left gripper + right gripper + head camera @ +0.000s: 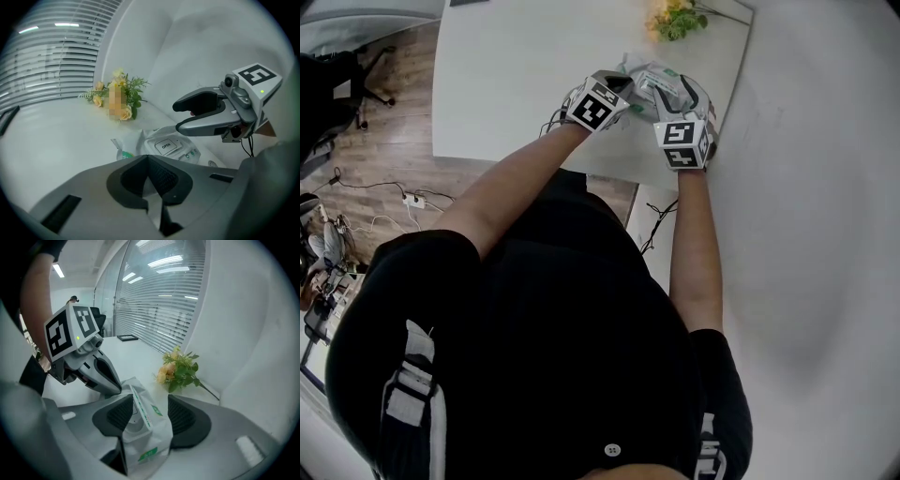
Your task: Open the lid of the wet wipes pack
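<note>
Obs: wet wipes pack (143, 427) lies endwise between the jaws of my right gripper (149, 399), closing, seemingly not yet pressing; lid (165, 146) faces its 9 o'clock jaw. Left gripper (147, 159), jaws together, at pack's far end, 10 o'clock.

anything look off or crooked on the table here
The wipes pack isn't lying flat: it sits tipped up on edge, its wrapper crumpled, between the closing jaws of the right gripper, with the left gripper pinching its far corner. The flowers look fine.
</note>
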`<state>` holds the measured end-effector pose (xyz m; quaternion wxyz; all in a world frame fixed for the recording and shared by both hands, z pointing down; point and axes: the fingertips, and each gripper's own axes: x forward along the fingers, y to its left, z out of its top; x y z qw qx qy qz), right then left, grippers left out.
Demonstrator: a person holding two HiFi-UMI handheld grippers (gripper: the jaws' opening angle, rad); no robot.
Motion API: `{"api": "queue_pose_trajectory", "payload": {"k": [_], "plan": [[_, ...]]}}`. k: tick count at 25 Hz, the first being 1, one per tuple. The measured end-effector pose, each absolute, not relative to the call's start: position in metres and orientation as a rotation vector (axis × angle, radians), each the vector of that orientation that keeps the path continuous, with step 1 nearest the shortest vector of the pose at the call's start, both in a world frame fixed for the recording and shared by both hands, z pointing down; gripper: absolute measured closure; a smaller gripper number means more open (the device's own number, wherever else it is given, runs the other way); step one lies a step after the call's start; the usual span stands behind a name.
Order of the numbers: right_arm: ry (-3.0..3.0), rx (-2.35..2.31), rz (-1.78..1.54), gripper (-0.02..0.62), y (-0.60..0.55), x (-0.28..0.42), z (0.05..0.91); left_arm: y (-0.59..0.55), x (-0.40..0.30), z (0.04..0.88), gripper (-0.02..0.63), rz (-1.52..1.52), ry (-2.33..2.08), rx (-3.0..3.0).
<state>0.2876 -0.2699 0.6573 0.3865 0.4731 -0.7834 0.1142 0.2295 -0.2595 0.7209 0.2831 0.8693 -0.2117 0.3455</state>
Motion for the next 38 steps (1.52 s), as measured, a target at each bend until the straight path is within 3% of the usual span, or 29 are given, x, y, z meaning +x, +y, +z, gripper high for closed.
{"api": "queue_pose_trajectory", "payload": {"k": [28,38], "plan": [[-1.848,1.262,0.466,0.354,-0.296,0.321,0.707,-0.256,0.226,0.717,0.601,0.921,-0.526,2.324],[-1.852,1.304,0.460,0.341,-0.294,0.319,0.688,-0.258,0.206,0.678,0.601,0.858,-0.562,2.384]]}}
